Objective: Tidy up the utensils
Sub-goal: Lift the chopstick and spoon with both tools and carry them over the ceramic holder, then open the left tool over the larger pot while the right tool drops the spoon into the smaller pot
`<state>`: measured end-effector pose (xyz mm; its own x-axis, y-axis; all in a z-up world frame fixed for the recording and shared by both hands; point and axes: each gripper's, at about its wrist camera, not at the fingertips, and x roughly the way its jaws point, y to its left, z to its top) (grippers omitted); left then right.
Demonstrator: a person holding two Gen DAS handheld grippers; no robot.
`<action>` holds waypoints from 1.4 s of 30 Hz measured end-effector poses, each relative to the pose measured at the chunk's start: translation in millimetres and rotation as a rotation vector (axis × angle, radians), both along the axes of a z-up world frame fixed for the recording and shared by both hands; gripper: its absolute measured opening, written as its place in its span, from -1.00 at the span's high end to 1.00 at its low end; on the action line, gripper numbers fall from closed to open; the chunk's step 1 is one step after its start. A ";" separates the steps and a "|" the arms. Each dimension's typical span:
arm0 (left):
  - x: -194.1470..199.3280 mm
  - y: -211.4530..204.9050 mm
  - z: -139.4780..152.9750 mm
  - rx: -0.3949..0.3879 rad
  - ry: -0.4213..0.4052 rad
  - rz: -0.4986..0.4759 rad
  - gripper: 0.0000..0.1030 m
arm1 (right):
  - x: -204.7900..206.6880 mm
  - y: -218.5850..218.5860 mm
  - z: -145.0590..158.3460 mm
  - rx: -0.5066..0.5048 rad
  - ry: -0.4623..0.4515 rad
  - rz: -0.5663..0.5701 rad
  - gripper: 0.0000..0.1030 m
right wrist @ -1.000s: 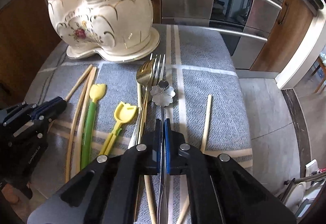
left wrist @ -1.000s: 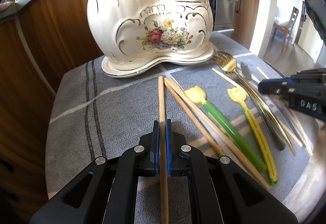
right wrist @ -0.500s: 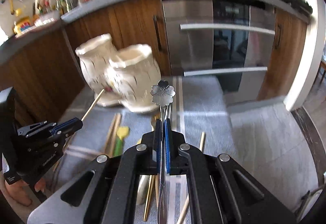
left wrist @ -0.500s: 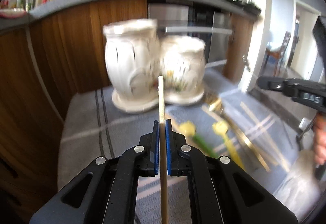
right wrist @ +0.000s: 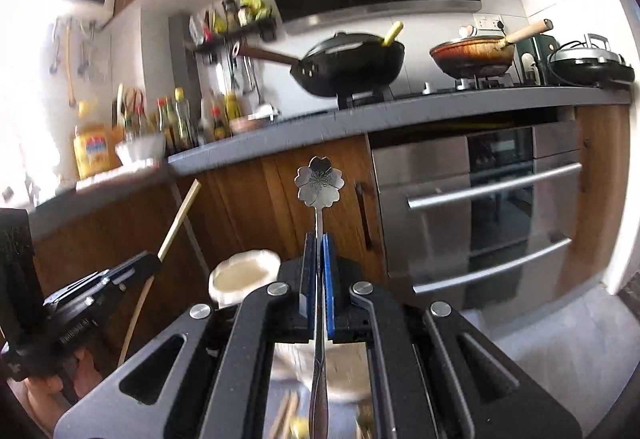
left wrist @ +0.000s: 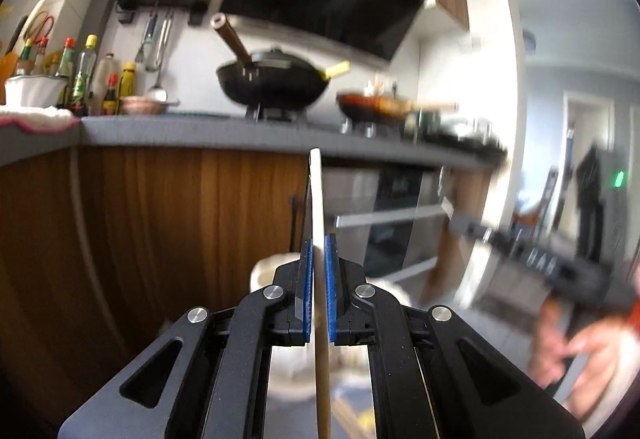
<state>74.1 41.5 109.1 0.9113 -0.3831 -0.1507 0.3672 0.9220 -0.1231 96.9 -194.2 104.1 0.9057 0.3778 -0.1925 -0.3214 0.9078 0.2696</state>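
My left gripper is shut on a wooden chopstick and holds it upright, high above the table. It also shows in the right wrist view, with the left gripper at lower left. My right gripper is shut on a silver spoon with a flower-shaped end, held upright. The right gripper appears blurred in the left wrist view. The cream ceramic utensil holder is below both grippers, mostly hidden behind them; it also shows in the left wrist view.
A kitchen counter with a black wok, a frying pan and bottles runs behind. A steel oven front and wooden cabinets lie below it. Other utensils on the grey cloth peek out under my right gripper.
Both grippers have lifted off the table and tilted upward, carrying the chopstick and the spoon. The views now face the counter and stove; the holder has dropped low in both frames.
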 end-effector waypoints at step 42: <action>43.8 -6.9 -49.3 0.168 0.072 0.105 0.50 | 56.9 18.3 -66.6 -0.150 0.197 -0.008 0.64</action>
<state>117.9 34.6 59.8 0.9295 -0.2509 -0.2704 0.2643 0.9643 0.0137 153.8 -175.9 37.6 0.8478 0.3244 -0.4194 -0.2684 0.9447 0.1882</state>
